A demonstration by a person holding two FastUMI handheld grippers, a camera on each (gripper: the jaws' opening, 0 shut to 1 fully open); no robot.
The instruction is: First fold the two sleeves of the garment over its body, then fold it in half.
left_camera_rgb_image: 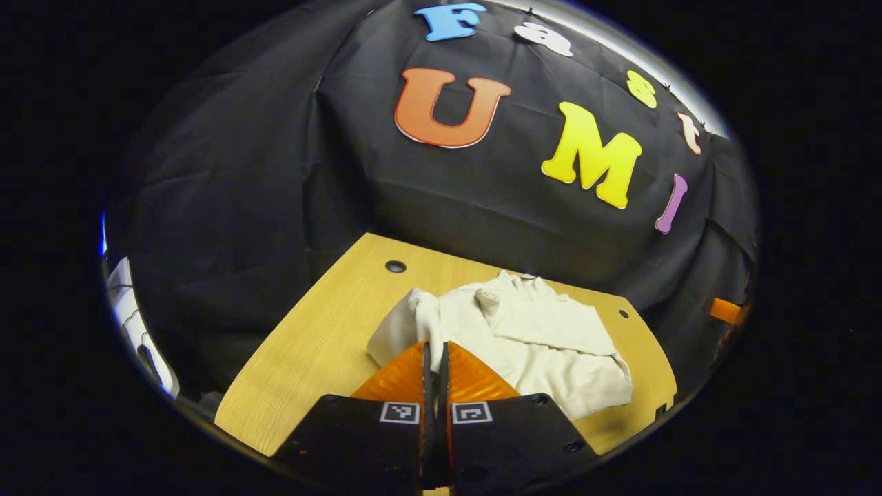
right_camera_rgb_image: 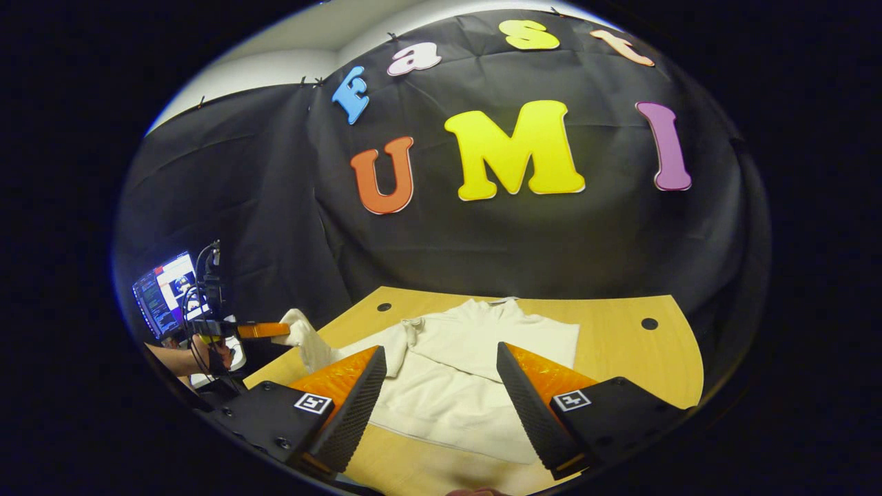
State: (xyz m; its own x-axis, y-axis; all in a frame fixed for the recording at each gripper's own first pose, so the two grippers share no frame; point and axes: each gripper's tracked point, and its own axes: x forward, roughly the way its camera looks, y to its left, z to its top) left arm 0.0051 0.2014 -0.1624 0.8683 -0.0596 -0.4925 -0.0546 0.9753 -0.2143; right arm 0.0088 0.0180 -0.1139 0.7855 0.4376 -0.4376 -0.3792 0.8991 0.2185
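- The left gripper (left_camera_rgb_image: pixel 434 358) is clamping its two fingers together on the cuff end of the left sleeve (left_camera_rgb_image: pixel 422 318) of the cream-white knitted long-sleeved garment (left_camera_rgb_image: pixel 551 344); in the left gripper view the pinched fabric is rising in a peak above the fingertips.
- In the right gripper view, the left gripper (right_camera_rgb_image: pixel 279 331) is showing at the far left, lying level above the table edge, with a hand (right_camera_rgb_image: pixel 207 351) and forearm holding it and the sleeve (right_camera_rgb_image: pixel 306 341) hanging from its tip.
- The right gripper (right_camera_rgb_image: pixel 441 375) is hovering over the garment's (right_camera_rgb_image: pixel 455 372) lower half with its fingers spread wide apart, gripping nothing.
- The garment is lying on the light wooden table (right_camera_rgb_image: pixel 620 358), collar toward the black cloth wall; its other sleeve (left_camera_rgb_image: pixel 551 324) is lying folded across the body.
- The right gripper view is also showing a lit computer monitor (right_camera_rgb_image: pixel 165 293) and cables at the far left.
- The left gripper view is showing the table's (left_camera_rgb_image: pixel 324 331) left corner with a round hole.
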